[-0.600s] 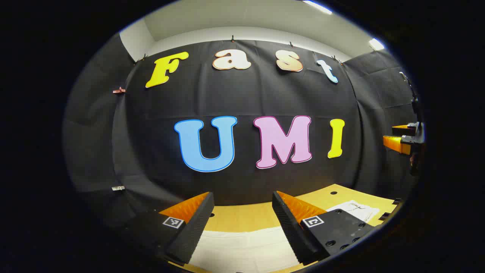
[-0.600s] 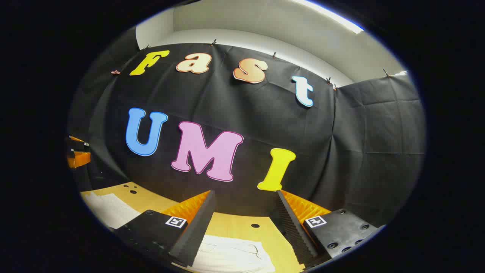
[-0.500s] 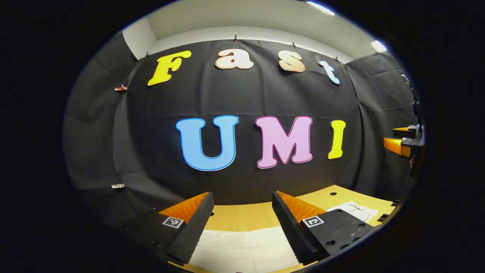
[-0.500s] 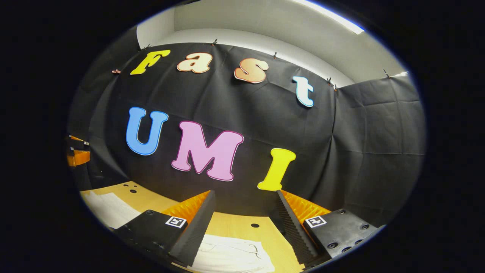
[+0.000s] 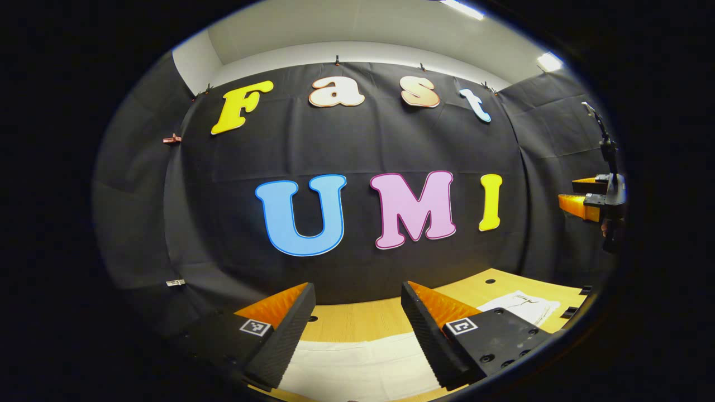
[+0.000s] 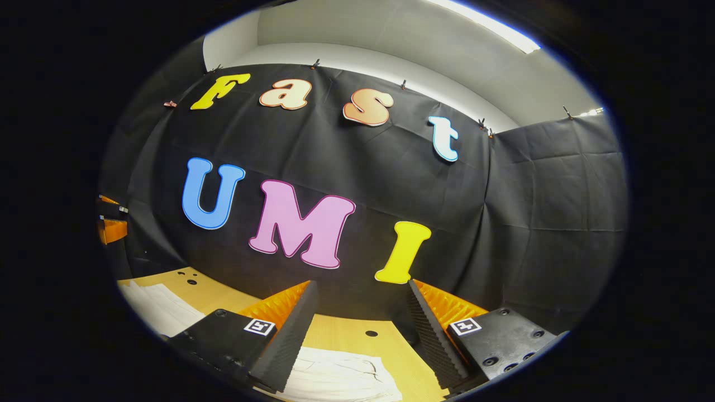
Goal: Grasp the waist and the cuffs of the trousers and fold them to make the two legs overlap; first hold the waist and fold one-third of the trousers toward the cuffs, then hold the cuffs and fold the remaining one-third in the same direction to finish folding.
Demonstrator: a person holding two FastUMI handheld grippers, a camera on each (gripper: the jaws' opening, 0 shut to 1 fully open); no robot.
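Observation:
White trousers lie flat on a light wooden table. In the left gripper view one end of the trousers [image 5: 360, 365] shows below my left gripper [image 5: 357, 293], which is open and held above the cloth. The other end of the trousers [image 5: 522, 306] shows at the right. In the right gripper view the waist end of the trousers [image 6: 341, 374], with a drawstring, lies under my right gripper [image 6: 363, 290], open and empty above it. The far end of the trousers [image 6: 159, 307] lies at the left. The right gripper [image 5: 586, 201] hangs at the far right of the left gripper view, and the left gripper [image 6: 111, 226] at the far left of the right gripper view.
The wooden table [image 5: 357, 321] has small round holes [image 6: 371, 333] and ends at the black cloth wall close behind. Bare tabletop [image 6: 346, 329] runs between the trousers and the wall. Small dark fittings [image 5: 575, 301] sit at the table's right edge.
Both views have shifted only slightly. The grippers stay open above the trousers, and the cloth has not moved.

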